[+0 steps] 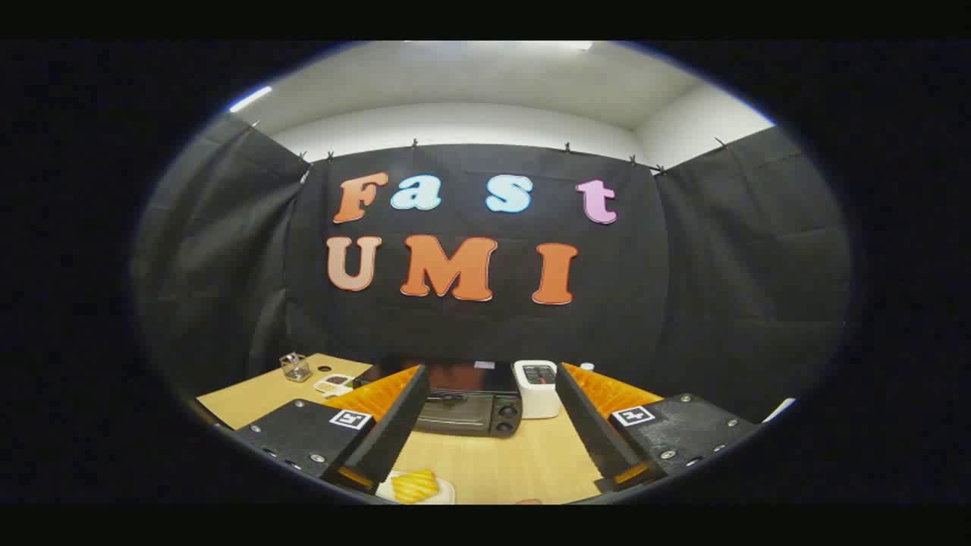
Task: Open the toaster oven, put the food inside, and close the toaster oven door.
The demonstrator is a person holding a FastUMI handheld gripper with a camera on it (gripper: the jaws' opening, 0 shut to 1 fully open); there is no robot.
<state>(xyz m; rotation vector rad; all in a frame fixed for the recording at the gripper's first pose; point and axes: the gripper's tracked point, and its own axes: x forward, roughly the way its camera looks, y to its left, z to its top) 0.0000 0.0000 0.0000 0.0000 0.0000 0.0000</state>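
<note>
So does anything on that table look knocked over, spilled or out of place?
Nothing stands out. The toaster oven sits squarely with its door shut, a white appliance upright beside it. The food lies on its plate near the open claw. A small glass and dish stand further off.

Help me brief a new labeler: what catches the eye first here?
The open gripper, fingers spread wide and holding nothing. Between and beyond them, the black toaster oven sits on the wooden table, door shut, a white appliance beside it. Yellow food lies near one finger.
</note>
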